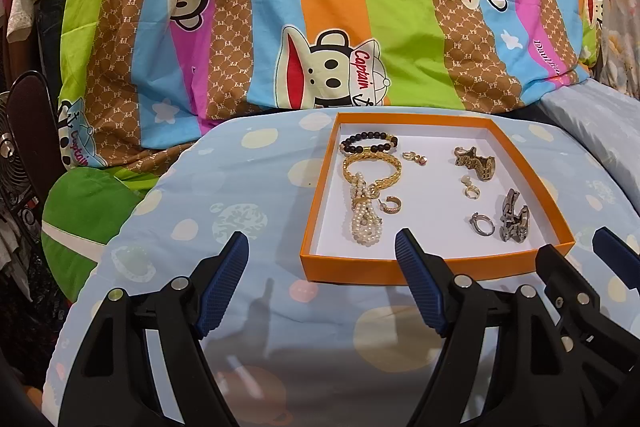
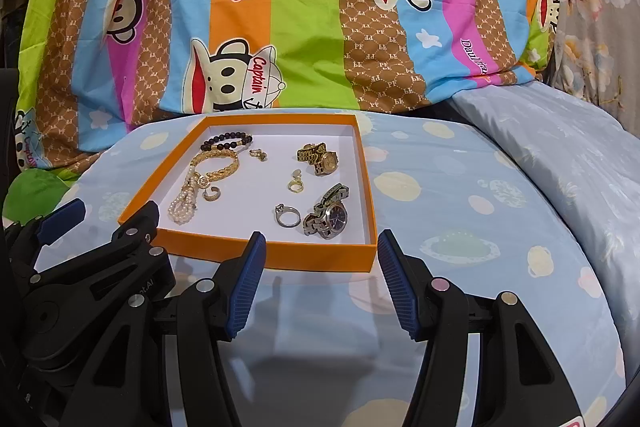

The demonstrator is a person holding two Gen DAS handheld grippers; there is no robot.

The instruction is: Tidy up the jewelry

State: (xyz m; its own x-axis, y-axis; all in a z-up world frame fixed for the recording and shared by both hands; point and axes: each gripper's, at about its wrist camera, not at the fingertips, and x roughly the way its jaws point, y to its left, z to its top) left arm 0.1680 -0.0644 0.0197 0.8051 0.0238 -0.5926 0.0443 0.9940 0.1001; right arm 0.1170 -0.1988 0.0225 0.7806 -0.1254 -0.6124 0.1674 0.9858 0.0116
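An orange box lid (image 1: 432, 267) (image 2: 272, 255) with a white floor lies on the blue cloth. In it lie a black bead bracelet (image 1: 368, 143) (image 2: 226, 141), a gold chain bracelet (image 1: 372, 167) (image 2: 218, 163), a pearl strand (image 1: 366, 223) (image 2: 184, 203), a gold watch (image 1: 476, 163) (image 2: 320, 155), a silver watch (image 1: 514, 217) (image 2: 328, 217), a silver ring (image 1: 482, 225) (image 2: 287, 217) and small earrings (image 1: 414, 158). My left gripper (image 1: 322, 269) is open and empty in front of the box. My right gripper (image 2: 320, 265) is open and empty at the box's near right corner.
A blue patterned cushion (image 1: 224, 187) (image 2: 460, 227) carries the box. A striped cartoon-monkey blanket (image 1: 320, 7) (image 2: 320, 7) rises behind it. A pale blue pillow (image 2: 560, 155) lies to the right. A fan (image 1: 16, 155) stands at the far left.
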